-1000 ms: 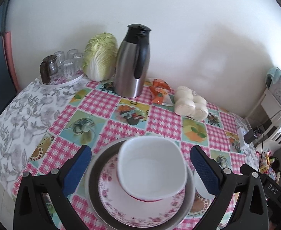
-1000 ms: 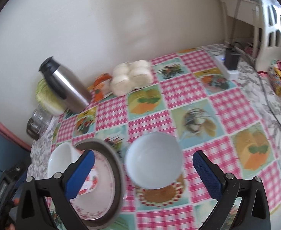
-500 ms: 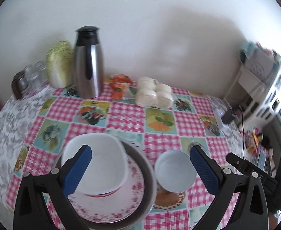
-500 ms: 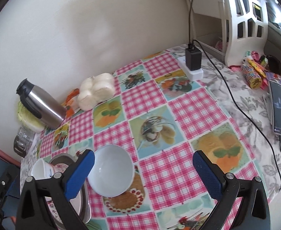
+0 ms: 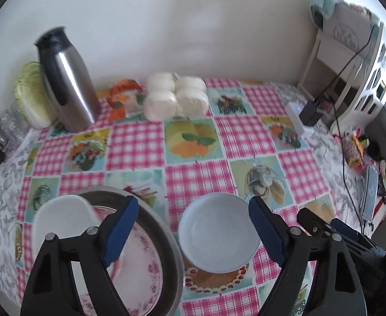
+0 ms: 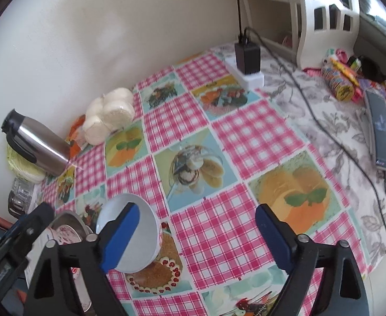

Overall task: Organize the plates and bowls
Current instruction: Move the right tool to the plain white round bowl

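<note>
We see our right gripper (image 6: 196, 233) with its jaws spread wide above the checked tablecloth (image 6: 248, 137), gripping nothing. A white bowl (image 6: 137, 237) sits near left, partly behind the left finger (image 6: 120, 239). Further left lies a floral plate (image 6: 66, 237) in a metal dish (image 6: 69, 217). A steel thermos (image 6: 36, 146) stands far left.

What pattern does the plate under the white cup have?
Pink flowers on white, on the plate, clearest in the left wrist view.
</note>
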